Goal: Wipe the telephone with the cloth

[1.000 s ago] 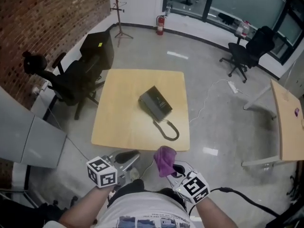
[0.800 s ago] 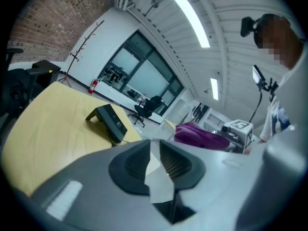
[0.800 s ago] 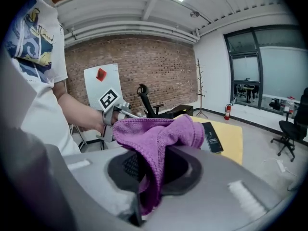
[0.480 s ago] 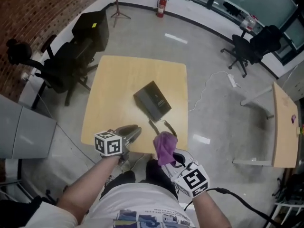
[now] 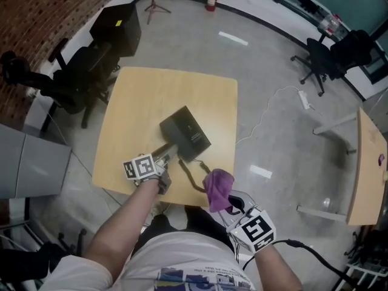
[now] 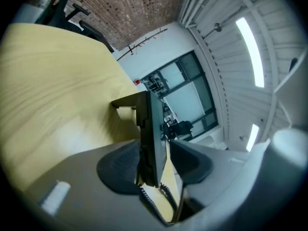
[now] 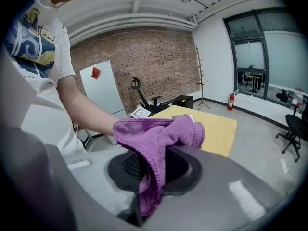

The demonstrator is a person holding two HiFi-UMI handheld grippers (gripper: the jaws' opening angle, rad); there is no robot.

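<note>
The black telephone (image 5: 185, 133) lies on the square wooden table (image 5: 145, 96), its coiled cord (image 5: 194, 177) trailing toward the near edge. My left gripper (image 5: 171, 156) is at the phone's near corner. In the left gripper view the telephone's edge (image 6: 150, 129) stands between the jaws of the left gripper (image 6: 155, 163), which are opening; a gap shows on the right side. The right gripper (image 5: 233, 208) hovers off the table's near edge, shut on a purple cloth (image 5: 218, 188). In the right gripper view the cloth (image 7: 156, 138) drapes over the right gripper (image 7: 154, 170).
A black office chair (image 5: 54, 83) and a black cabinet (image 5: 118, 29) stand left of the table. Another chair (image 5: 330, 59) and a second wooden table (image 5: 370, 162) are at the right. A white cable (image 5: 273, 111) runs over the floor.
My left gripper has moved from below the table's near edge forward onto the table, up to the telephone's corner. The right gripper with the cloth stayed near the table's edge.
</note>
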